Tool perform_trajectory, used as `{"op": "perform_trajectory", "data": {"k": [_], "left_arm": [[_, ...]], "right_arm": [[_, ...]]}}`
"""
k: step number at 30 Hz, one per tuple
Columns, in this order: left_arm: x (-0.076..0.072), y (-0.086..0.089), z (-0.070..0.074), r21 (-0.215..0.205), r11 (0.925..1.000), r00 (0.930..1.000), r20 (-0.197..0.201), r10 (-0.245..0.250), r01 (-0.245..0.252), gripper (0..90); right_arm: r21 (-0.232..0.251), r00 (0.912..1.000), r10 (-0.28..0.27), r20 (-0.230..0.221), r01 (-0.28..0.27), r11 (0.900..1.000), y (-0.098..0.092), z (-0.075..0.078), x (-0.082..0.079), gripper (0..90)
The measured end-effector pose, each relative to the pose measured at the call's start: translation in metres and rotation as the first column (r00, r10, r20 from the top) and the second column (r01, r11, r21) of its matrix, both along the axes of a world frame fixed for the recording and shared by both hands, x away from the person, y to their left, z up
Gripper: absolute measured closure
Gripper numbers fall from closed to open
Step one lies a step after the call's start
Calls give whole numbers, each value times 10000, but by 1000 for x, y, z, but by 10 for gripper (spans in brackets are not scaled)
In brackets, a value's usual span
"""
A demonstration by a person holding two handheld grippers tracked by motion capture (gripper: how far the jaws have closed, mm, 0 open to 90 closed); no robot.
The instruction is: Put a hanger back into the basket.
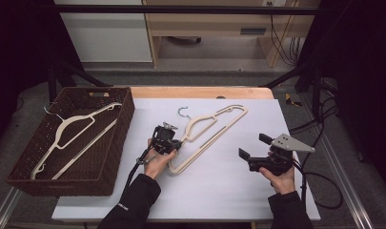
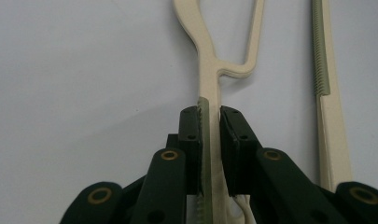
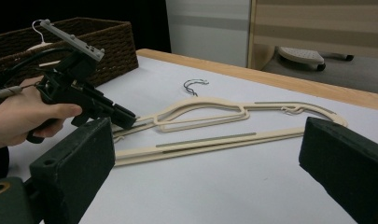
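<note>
Left gripper (image 2: 210, 140) clamps cream hanger (image 1: 207, 131) on the table; right gripper (image 1: 255, 148) waits open
Judged next: lift it into the basket (image 1: 126, 112)

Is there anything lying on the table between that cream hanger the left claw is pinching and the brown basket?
Nothing visible does. The left gripper is shut on the cream hanger, and the white table cover between it and the brown basket is bare. The basket already holds another hanger.
</note>
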State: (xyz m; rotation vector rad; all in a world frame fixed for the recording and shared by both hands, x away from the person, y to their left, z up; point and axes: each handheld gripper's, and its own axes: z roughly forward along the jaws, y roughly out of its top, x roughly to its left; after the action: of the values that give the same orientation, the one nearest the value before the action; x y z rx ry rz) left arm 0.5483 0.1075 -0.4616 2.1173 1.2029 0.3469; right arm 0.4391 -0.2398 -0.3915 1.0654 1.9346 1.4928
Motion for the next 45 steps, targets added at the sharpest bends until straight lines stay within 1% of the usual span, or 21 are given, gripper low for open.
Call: {"op": "perform_trajectory", "data": {"k": [3,6,8,10,12,14,16,19,20,22,23,25,27,29,32,36,39,40,41,44,45], "left_arm": [[-3,1,3,86,9999,9998,195,-63,61,790],[-7,1,6,161,9998,9980,614,-112,103,792],[-10,2,9,124,9999,9957,919,-96,85,792],[-14,4,13,201,9997,9921,1243,-186,163,792],[-17,5,18,153,9998,9891,1461,-173,152,793],[-19,7,23,289,9991,9874,1549,-338,296,793],[-21,8,25,262,9992,9853,1674,-331,291,793],[-23,9,28,218,9994,9811,1914,-288,251,793],[-25,9,30,284,9991,9800,1961,-353,303,794],[-26,10,32,189,9994,9775,2082,-332,299,794],[-27,10,33,236,9992,9769,2102,-378,336,794],[-28,12,36,184,9991,9752,2175,-406,375,793],[-30,12,38,85,9994,9712,2356,-340,330,793],[-33,12,40,123,9993,9677,2493,-370,350,794],[-35,13,43,202,9989,9645,2600,-459,421,794],[-38,15,47,96,9989,9612,2721,-461,452,794],[-40,14,49,61,9990,9569,2867,-451,453,795],[-41,14,50,151,9986,9567,2865,-520,497,795],[-41,14,50,45,9988,9548,2934,-470,478,795],[-43,14,52,1,9987,9527,2998,-488,511,796],[-43,14,52,-21,9986,9526,3000,-496,526,796]], "right_arm": [[-19,10000,26,-36,-26,10000,0,0,0,40],[-8,10000,65,-12,-65,10000,1,-1,1,44],[-19,9999,75,-72,-75,10000,4,-1,3,48],[-96,9998,159,-127,-160,9998,8,-2,6,51],[-153,9993,325,-186,-328,9993,13,-2,10,57],[-199,9987,441,-236,-445,9988,20,-2,15,65],[-271,9980,559,-296,-567,9980,29,-2,22,74],[-69,9962,774,-410,-777,9970,42,-1,32,86],[-80,9956,834,-434,-838,9965,46,0,35,91],[-131,9962,738,-460,-745,9971,56,1,43,100],[-122,9955,815,-474,-822,9965,60,1,47,104],[29,9955,768,-561,-767,9970,67,2,56,112],[168,9955,715,-625,-706,9974,75,1,65,117],[190,9956,630,-693,-619,9979,82,1,73,123],[47,9950,595,-806,-593,9982,92,0,84,128],[-272,9949,551,-848,-576,9980,106,1,100,136],[-344,9944,508,-922,-542,9979,116,2,112,144],[-455,9943,516,-929,-561,9974,119,2,116,146],[-522,9944,460,-951,-511,9973,123,2,119,150],[-697,9930,403,-1106,-482,9964,134,2,129,155],[-830,9938,357,-1055,-446,9955,139,2,135,161]]}}
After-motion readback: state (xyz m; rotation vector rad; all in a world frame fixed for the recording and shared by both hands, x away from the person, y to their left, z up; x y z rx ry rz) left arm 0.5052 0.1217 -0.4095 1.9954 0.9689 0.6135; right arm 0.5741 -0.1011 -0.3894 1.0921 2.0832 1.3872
